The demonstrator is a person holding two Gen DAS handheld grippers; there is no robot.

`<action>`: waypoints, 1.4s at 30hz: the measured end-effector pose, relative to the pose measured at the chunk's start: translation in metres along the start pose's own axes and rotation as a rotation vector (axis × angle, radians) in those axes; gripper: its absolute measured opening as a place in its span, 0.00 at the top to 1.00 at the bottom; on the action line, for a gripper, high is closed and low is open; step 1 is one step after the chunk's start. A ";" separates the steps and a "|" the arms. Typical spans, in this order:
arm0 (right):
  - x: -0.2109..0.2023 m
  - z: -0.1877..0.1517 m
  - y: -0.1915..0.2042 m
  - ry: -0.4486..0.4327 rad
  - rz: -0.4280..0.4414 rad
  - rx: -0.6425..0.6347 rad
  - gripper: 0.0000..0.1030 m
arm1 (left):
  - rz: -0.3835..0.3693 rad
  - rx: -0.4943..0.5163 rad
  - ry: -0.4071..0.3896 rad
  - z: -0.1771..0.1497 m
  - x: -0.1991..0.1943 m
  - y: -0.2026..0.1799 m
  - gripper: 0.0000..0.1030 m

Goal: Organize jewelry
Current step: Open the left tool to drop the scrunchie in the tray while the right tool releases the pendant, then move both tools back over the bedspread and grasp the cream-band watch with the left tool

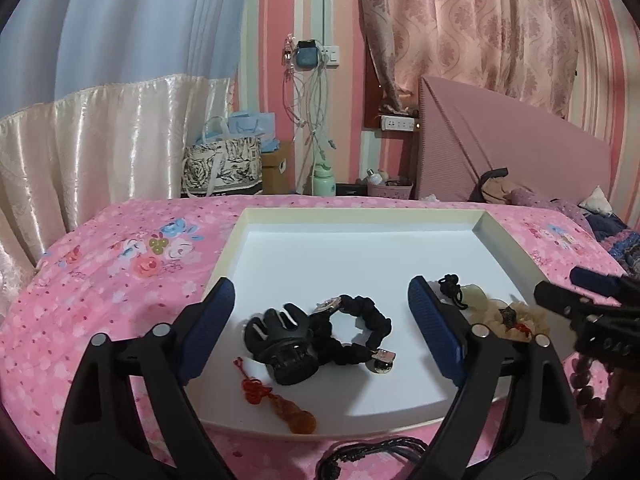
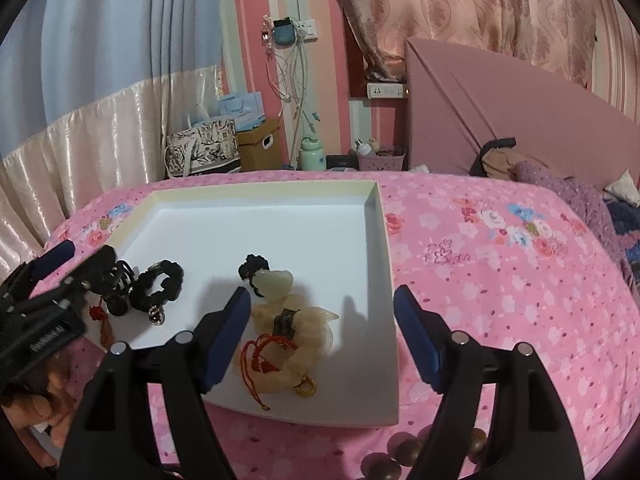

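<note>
A shallow white tray (image 1: 360,216) lies on the pink bed. In it, in the left wrist view, are a black claw hair clip (image 1: 282,350), a black scrunchie with metal charms (image 1: 356,330) and an orange pendant on red cord (image 1: 290,410). My left gripper (image 1: 322,326) is open, hovering over them. In the right wrist view a pale jade pendant (image 2: 276,282), a cream scrunchie (image 2: 308,344) with red cord and a gold ring (image 2: 306,389) lie near the tray's front. My right gripper (image 2: 322,334) is open above them, empty.
Brown wooden beads (image 2: 400,454) lie on the floral bedspread (image 2: 500,280) in front of the tray; a dark braided cord (image 1: 372,450) lies there too. Bags, a box and a green bottle (image 1: 324,184) stand beyond the bed. A pink headboard (image 1: 500,140) rises at right.
</note>
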State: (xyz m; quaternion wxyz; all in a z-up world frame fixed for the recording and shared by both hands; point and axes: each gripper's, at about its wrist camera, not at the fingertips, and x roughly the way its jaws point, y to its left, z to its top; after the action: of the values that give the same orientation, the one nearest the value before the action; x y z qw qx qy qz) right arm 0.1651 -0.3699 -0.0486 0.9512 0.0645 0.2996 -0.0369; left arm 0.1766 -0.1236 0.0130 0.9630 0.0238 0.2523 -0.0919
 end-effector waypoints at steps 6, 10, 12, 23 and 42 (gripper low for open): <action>-0.009 0.000 0.006 -0.029 -0.014 -0.027 0.28 | -0.033 0.028 -0.047 0.012 -0.037 0.010 0.12; -0.014 0.001 0.006 -0.040 -0.019 -0.024 0.28 | 0.022 0.019 -0.088 0.009 -0.062 0.046 0.10; -0.013 0.001 0.008 -0.036 -0.026 -0.026 0.27 | 0.063 -0.016 -0.117 0.005 -0.073 0.072 0.07; -0.033 -0.002 0.010 -0.104 -0.100 -0.067 0.26 | 0.049 -0.058 -0.058 -0.028 -0.075 0.135 0.06; -0.058 -0.073 0.044 0.149 0.044 0.009 0.24 | 0.001 -0.101 0.225 -0.052 -0.045 0.143 0.07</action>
State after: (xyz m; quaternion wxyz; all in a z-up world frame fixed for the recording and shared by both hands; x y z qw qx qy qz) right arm 0.0814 -0.3136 -0.0703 0.9266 0.0779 0.3678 -0.0123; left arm 0.1405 0.0291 -0.0105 0.9286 -0.0147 0.3631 -0.0751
